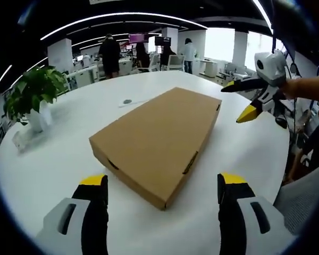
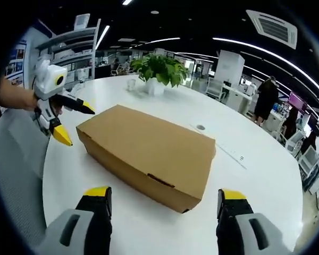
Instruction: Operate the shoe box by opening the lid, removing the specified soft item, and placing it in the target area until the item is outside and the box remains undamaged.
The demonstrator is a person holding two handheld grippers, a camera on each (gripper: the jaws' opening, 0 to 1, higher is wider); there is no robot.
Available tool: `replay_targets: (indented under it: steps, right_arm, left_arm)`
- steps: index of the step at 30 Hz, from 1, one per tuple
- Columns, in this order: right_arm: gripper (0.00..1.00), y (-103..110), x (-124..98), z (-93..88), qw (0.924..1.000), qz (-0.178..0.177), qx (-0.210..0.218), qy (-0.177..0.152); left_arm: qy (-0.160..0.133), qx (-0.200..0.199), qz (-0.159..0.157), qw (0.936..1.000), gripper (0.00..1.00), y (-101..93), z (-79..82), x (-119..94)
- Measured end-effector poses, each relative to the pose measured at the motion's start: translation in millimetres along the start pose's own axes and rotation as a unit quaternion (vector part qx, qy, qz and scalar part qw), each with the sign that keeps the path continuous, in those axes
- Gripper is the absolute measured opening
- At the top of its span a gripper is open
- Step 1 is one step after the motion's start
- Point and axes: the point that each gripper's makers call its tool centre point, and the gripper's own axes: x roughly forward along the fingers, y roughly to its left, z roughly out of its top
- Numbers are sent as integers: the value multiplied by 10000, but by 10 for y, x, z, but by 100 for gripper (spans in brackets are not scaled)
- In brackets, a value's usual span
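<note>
A flat brown shoe box [image 1: 159, 141] lies on a big round white table [image 1: 53, 164]. Its lid is shut. In the right gripper view the same shoe box [image 2: 149, 154] sits in the middle of the table [image 2: 266, 180], with one long side facing the camera.

In the left gripper view the left gripper [image 1: 162, 186] is at the bottom of the picture. Its jaws have yellow tips and stand wide apart with nothing between them. The near corner of the box lies just ahead of them, not touching.

The right gripper [image 1: 243, 100] comes in from the right side of that view, held up in the air just beside the far end of the box. Its two jaws are spread apart and hold nothing. A hand [image 1: 292, 87] grips it.

In the right gripper view the right gripper [image 2: 165, 196] has its jaws wide too, empty, with the box just ahead. The left gripper [image 2: 74, 122] shows at the left, jaws apart, near the box's left end.

A green plant [image 2: 158, 68] in a white pot stands on the table behind the box. A small round thing [image 1: 127, 101] lies flat in the tabletop near it. People [image 1: 110, 53] stand far back in the office.
</note>
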Motion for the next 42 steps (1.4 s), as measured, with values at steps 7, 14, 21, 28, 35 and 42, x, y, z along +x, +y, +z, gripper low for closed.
replay_targets:
  steps: [7, 14, 21, 28, 35, 42]
  right_arm:
    - [78, -74, 117, 27, 10000, 32, -30, 67]
    - [75, -152, 230, -25, 9998, 85, -17, 187]
    - [69, -193, 320, -51, 9996, 173, -26, 230]
    - [63, -167, 389, -67, 9989, 384, -60, 281]
    - [62, -153, 390, -81, 9986, 444, 143, 237]
    - [61, -139, 392, -89, 9987, 399, 217, 212]
  left_arm:
    - [-71, -159, 151, 9997, 86, 28, 21, 78]
    - [-61, -267, 159, 9995, 82, -4, 28, 183]
    - [11, -306, 383, 9988, 77, 70, -7, 239]
    - [-106, -513, 480, 9975, 75, 106, 14, 246]
    - [-187, -506, 467, 9975, 74, 97, 15, 244]
    - [-129, -479, 392, 9980, 73, 126, 19, 231]
